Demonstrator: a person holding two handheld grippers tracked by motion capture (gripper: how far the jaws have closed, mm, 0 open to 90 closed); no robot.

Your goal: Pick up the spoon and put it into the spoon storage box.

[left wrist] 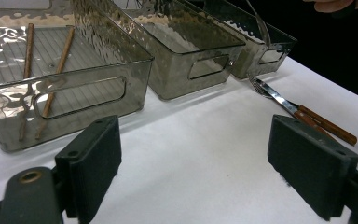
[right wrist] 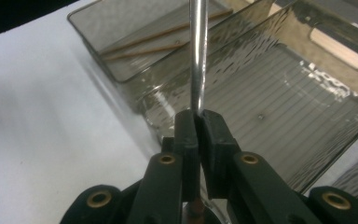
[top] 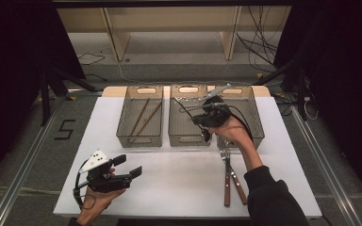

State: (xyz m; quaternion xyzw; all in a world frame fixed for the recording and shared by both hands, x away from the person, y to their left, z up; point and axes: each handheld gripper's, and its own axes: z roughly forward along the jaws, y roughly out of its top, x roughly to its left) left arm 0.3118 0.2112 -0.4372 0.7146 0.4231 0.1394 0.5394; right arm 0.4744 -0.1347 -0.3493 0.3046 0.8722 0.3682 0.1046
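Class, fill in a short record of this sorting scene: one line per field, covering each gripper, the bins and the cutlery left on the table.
Right gripper: shut on a metal utensil, raised over the middle bin
Left gripper: open, holding nothing, above the white table
Left bin: two chopsticks inside
Right bin: contents unclear
On table: two wooden-handled forks near the right bin

White tabletop; smoky grey ribbed bins; brown chopsticks; black claw pinching a silver utensil.

Your right gripper holds a metal utensil over the middle bin; your left gripper hovers open-jawed above the table.
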